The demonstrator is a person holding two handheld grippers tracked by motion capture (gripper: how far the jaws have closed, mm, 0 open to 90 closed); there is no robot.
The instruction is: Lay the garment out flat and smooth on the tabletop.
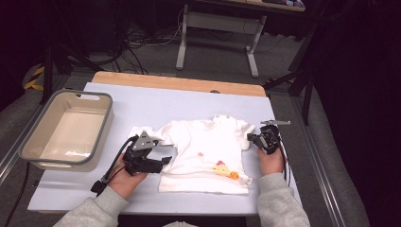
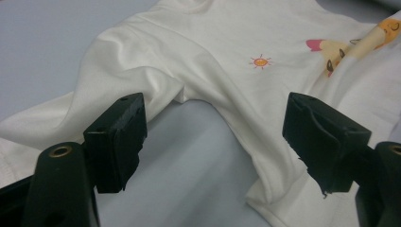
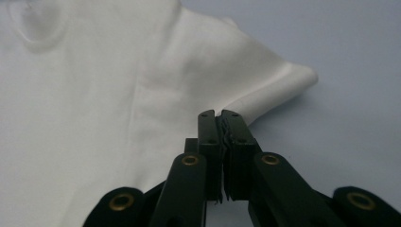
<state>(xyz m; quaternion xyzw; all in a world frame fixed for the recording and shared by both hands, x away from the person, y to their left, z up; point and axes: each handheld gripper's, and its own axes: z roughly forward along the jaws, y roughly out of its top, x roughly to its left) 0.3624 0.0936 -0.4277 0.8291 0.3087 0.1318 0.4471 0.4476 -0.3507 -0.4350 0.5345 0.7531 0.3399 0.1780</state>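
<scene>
Right hand-held gripper (image 3: 220, 116), jaws closed, at the soft white cotton T-shirt's (image 1: 203, 151) sleeve edge; whether fabric is pinched is unclear. Left hand-held gripper (image 2: 213, 137) open over the wrinkled opposite sleeve.

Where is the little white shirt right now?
In the high view the white shirt lies flat on the table, right of the grey bin, between the left hand-held gripper and the right hand-held gripper.

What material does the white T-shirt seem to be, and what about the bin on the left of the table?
T-shirt: probably soft knit cotton, matte; it wrinkles and drapes in gentle folds. Bin: looks like rigid plastic, grey rim and beige inside, with a slight sheen on its floor.
</scene>
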